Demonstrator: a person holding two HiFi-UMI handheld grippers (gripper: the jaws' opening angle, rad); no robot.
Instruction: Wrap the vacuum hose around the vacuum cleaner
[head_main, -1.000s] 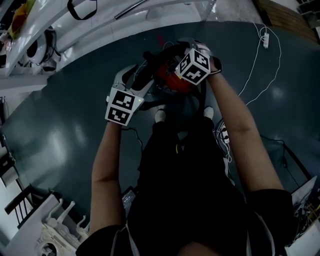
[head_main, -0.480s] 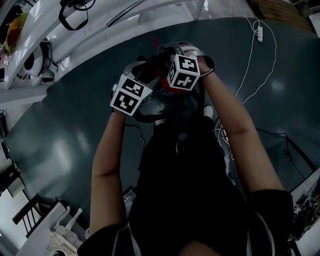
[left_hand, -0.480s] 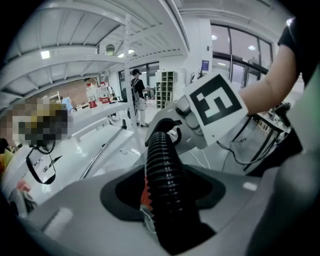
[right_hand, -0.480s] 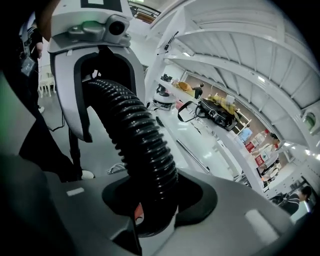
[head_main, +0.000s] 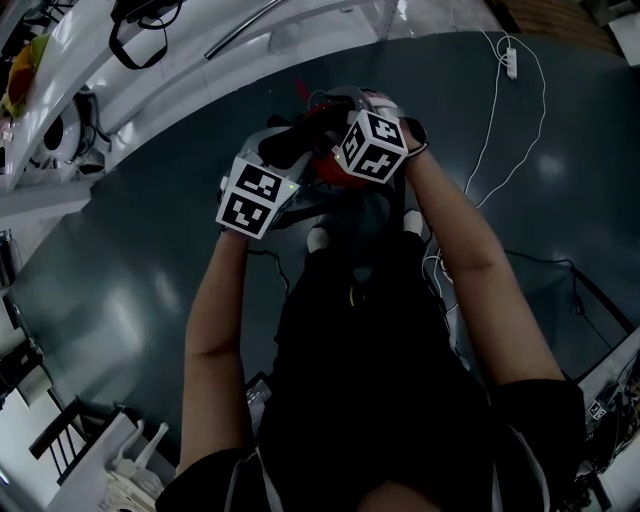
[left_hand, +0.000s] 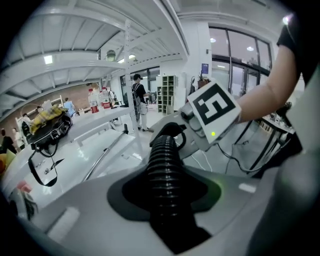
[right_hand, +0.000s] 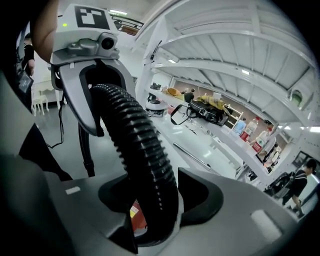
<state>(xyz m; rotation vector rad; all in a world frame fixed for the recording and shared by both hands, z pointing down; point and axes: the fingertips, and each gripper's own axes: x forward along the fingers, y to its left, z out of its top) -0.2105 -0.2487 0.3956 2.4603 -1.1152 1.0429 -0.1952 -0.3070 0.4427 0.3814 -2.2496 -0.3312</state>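
Note:
A red vacuum cleaner (head_main: 322, 165) stands on the dark floor in front of the person's feet, mostly hidden by both grippers. Its black ribbed hose (left_hand: 167, 165) runs between the jaws of my left gripper (left_hand: 167, 200); those jaws are closing and their pads press on it. The same hose (right_hand: 142, 150) also passes through my right gripper (right_hand: 155, 200), whose jaws are opening, with a gap showing at the hose's right side and red plastic visible below. In the head view the left gripper (head_main: 283, 150) and right gripper (head_main: 338, 125) face each other above the vacuum.
A white power strip (head_main: 510, 65) and its cable trail across the floor at upper right. White benches (head_main: 150, 70) curve along the upper left, one bearing a black bag (right_hand: 207, 112). White furniture (head_main: 110, 470) stands at lower left. Cables lie right of the feet.
The two grippers have drawn closer together over the vacuum: the left one rose toward it and the right one shifted left and slightly down.

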